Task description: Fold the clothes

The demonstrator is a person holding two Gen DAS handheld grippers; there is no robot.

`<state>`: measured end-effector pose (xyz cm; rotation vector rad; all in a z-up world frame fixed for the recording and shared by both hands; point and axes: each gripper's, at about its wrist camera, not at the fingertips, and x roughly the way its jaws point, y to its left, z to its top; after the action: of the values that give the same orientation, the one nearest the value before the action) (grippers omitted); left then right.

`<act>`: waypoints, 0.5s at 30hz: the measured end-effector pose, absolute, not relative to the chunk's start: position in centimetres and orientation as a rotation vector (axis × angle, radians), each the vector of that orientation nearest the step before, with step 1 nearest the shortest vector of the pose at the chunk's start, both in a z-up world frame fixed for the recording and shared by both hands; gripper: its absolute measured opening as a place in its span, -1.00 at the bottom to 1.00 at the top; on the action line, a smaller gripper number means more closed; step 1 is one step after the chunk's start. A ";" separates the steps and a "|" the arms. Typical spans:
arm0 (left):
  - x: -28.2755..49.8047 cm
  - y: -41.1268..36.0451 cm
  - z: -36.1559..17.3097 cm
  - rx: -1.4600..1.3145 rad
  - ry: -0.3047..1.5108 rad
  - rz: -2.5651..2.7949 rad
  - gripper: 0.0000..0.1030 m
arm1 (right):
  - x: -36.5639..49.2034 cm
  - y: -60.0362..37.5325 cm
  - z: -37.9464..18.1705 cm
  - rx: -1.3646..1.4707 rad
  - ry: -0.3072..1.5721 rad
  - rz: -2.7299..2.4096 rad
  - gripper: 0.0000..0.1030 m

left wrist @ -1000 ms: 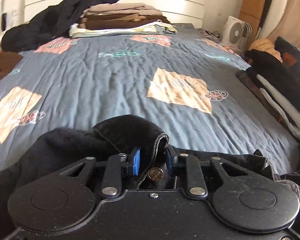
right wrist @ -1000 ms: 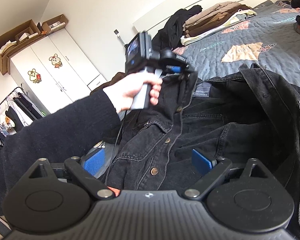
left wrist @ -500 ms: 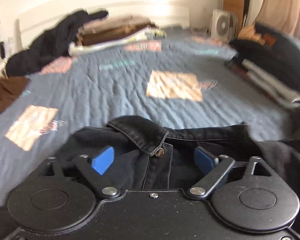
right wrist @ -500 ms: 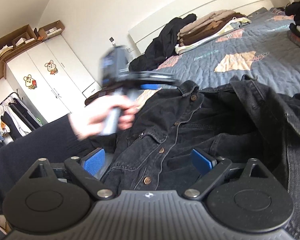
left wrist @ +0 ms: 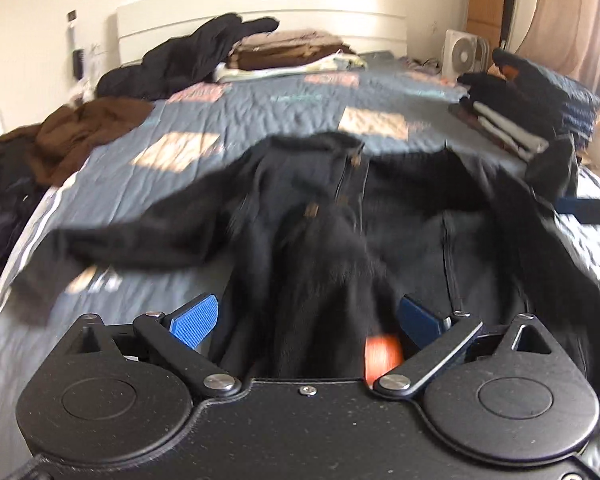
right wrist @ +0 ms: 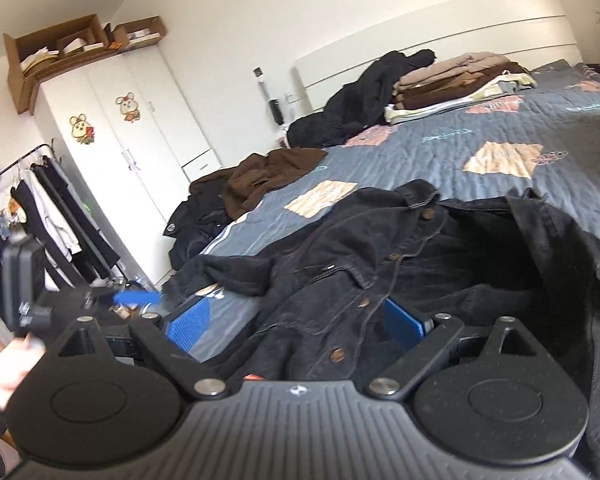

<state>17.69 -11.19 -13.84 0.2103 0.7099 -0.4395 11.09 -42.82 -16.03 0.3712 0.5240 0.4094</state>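
On the bed lies a black denim jacket; no legible label; both grippers' fingers released.

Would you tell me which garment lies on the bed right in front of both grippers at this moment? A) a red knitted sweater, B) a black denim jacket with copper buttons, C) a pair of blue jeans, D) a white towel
B: the black denim jacket is spread on the grey bedspread, its copper buttons showing down the front, with the open right gripper just before it.
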 end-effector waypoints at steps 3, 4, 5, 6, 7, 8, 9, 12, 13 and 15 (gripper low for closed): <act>14.2 -9.7 -13.7 0.273 0.684 -0.424 0.89 | 9.9 -40.4 -16.6 0.340 0.564 0.400 0.81; 13.2 -9.4 -13.9 0.302 0.676 -0.421 0.89 | 9.5 -39.6 -16.7 0.316 0.580 0.399 0.81; 12.2 -9.1 -14.2 0.332 0.669 -0.420 0.89 | 9.1 -38.9 -16.8 0.297 0.592 0.399 0.81; 11.1 -8.8 -14.7 0.364 0.665 -0.420 0.89 | 8.6 -38.4 -16.9 0.286 0.597 0.400 0.81; 10.2 -8.4 -15.3 0.390 0.664 -0.417 0.89 | 8.1 -37.8 -16.9 0.275 0.602 0.402 0.81; 9.4 -7.9 -16.0 0.403 0.665 -0.412 0.89 | 7.6 -37.3 -16.9 0.264 0.607 0.403 0.81; 8.6 -7.4 -16.6 0.416 0.667 -0.408 0.89 | 7.1 -36.8 -16.9 0.255 0.609 0.405 0.81; 6.6 -6.0 -18.5 0.442 0.673 -0.405 0.89 | 5.3 -36.3 -16.4 0.269 0.587 0.405 0.81; 6.1 -5.8 -19.0 0.449 0.671 -0.406 0.89 | 4.8 -36.2 -16.4 0.275 0.582 0.402 0.81; 5.4 -5.8 -19.9 0.468 0.657 -0.406 0.89 | 4.4 -36.0 -16.8 0.267 0.594 0.404 0.81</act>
<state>5.38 -5.84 -19.88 0.4682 0.6566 -0.4064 4.39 -36.01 -16.77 0.2673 0.5937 0.4038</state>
